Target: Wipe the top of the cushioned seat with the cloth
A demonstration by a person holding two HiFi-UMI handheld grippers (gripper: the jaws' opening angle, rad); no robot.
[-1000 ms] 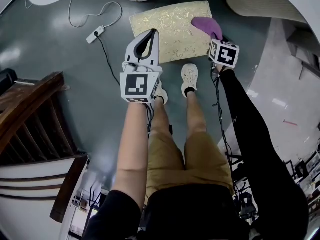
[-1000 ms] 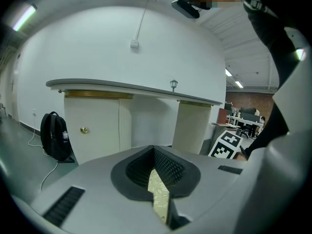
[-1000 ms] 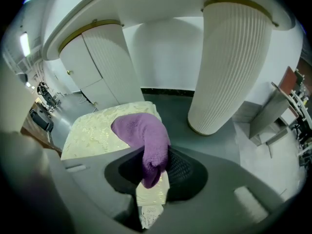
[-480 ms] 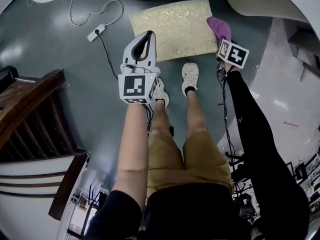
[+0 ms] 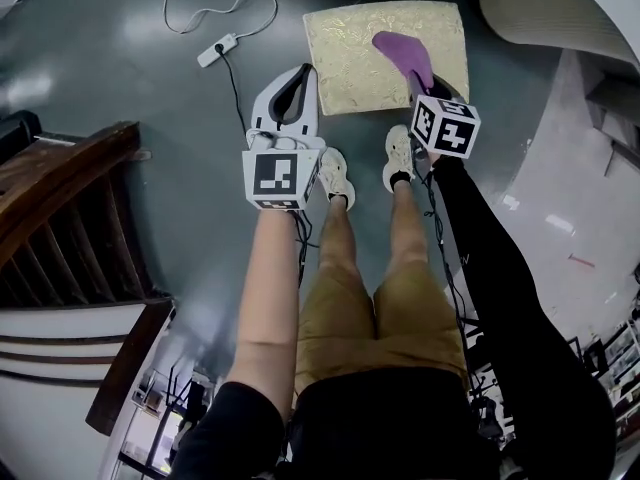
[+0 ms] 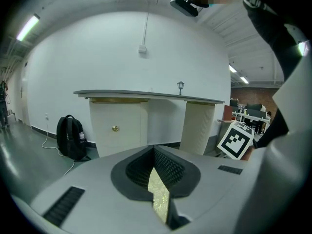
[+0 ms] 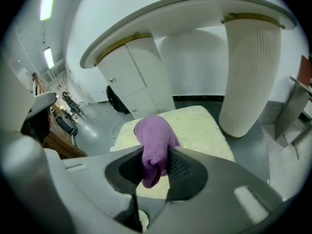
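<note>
The cushioned seat (image 5: 355, 53) is a low gold-patterned pad on the grey floor in front of the person's feet. A purple cloth (image 5: 405, 56) lies over its right half, pinched in my right gripper (image 5: 422, 80). In the right gripper view the cloth (image 7: 153, 147) bulges out from between the jaws above the seat (image 7: 200, 128). My left gripper (image 5: 288, 93) hovers at the seat's near left corner, jaws shut with nothing between them; only a sliver of the seat (image 6: 158, 194) shows through them in the left gripper view.
A white cable with a power strip (image 5: 217, 50) lies on the floor left of the seat. A white counter with a ribbed column (image 7: 248, 67) stands behind it, a black backpack (image 6: 70, 138) by it. Dark wooden stairs (image 5: 60, 218) rise on the left.
The right gripper has swept the cloth from the seat's right edge back in over its top. The head view has shifted, so the seat now sits further right. The left gripper has held still.
</note>
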